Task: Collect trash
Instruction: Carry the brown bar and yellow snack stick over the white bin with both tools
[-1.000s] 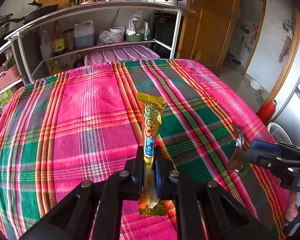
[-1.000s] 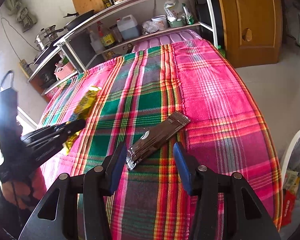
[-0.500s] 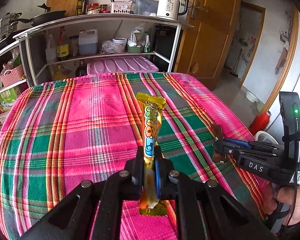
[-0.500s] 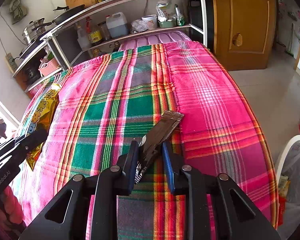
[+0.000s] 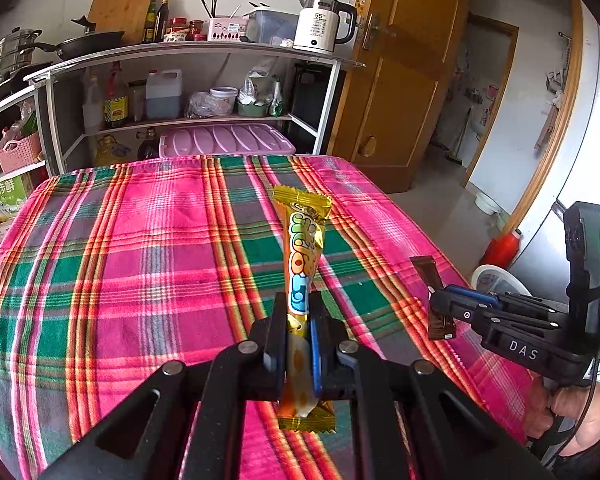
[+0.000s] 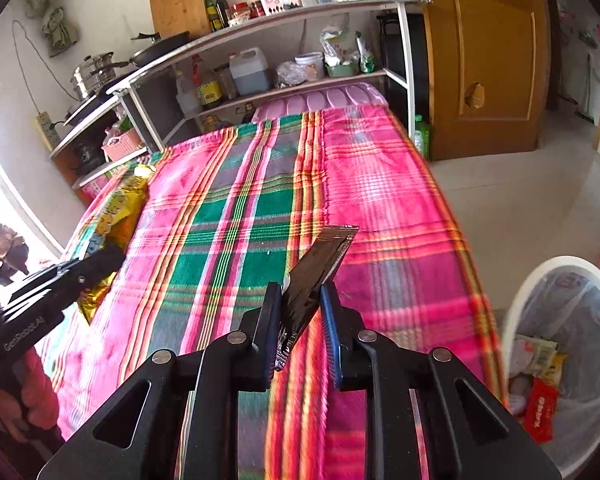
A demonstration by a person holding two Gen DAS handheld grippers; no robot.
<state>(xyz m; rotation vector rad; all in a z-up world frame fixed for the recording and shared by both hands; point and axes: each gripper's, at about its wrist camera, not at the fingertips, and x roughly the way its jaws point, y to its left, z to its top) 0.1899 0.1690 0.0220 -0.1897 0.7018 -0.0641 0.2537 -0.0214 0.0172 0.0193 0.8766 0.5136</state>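
My left tool [image 5: 298, 316] still pinches the yellow wrapper [image 5: 305, 240], now lifted off the plaid worktop [image 5: 140, 248]. My right tool [image 6: 300, 304] is closing on the dark wrapper [image 6: 320, 260], also raised. The white bin [image 6: 560, 280] holds wrappers.

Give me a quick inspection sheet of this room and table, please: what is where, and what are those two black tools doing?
Surface: plaid cloth covers the table; nothing seen lying on it.
Job's things: yellow snack wrapper and dark wrapper, both lifted off the cloth; white bin beside the table, holding other wrappers.
Clutter: nothing seen on the table.
Grippers: left gripper has its jaws shut on the yellow snack wrapper; right gripper has jaws closing, the dark wrapper between them.
Cables: a thin wire by the right hand; a power strip on the wall.
Surroundings: shelf unit with kettle, bottles, pans; wooden door.
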